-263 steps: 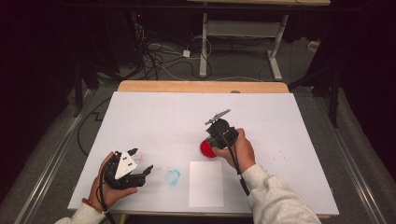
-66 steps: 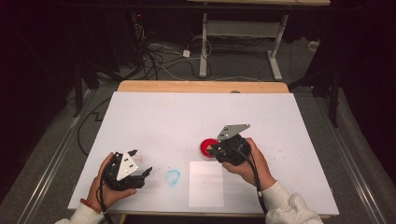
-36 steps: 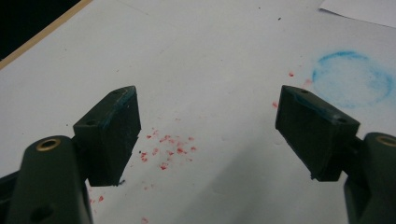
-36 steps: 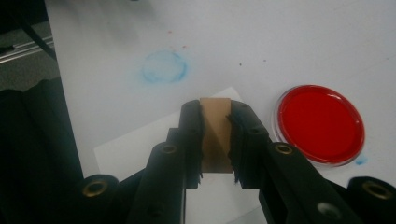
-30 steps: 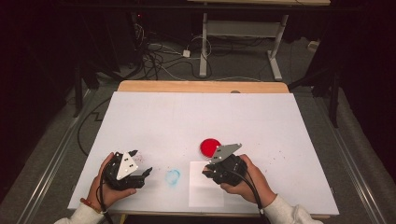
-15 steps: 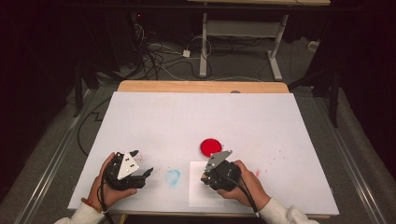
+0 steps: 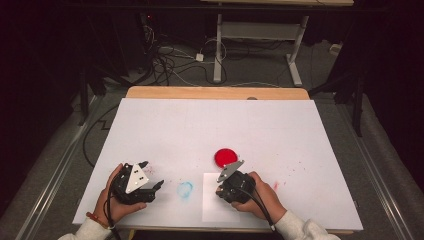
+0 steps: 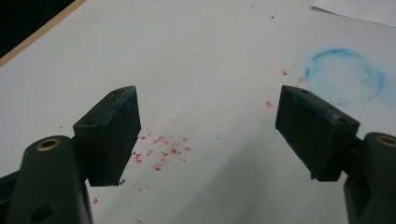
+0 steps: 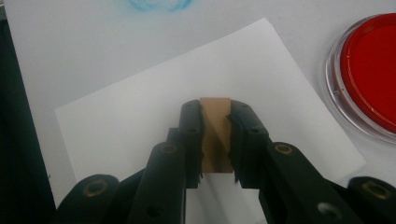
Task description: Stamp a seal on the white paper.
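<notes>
My right gripper [image 7: 221, 189] [image 9: 215, 108] is shut on a small tan wooden block [image 9: 215, 140], held upright between the jaws just above a white paper sheet [image 7: 215, 206] [image 9: 140, 107]. A round red ink pad [image 7: 226, 157] [image 9: 373, 70] in a clear dish lies just beyond the sheet. My left gripper [image 7: 154, 175] [image 8: 208, 100] rests at the near left of the table. Its jaws stand wide apart with nothing between them, and blue smears show on the pads.
A blue ring stain [image 7: 185, 189] [image 8: 345, 74] marks the white table cover [image 7: 210, 125] between the two grippers. Red specks [image 8: 163, 151] lie scattered under the left gripper. Beyond the table's far wooden edge [image 7: 215, 93], cables trail across the floor.
My right gripper has come back from the red ink pad toward the near edge and now hangs over the paper sheet with the block. The left gripper has stayed put.
</notes>
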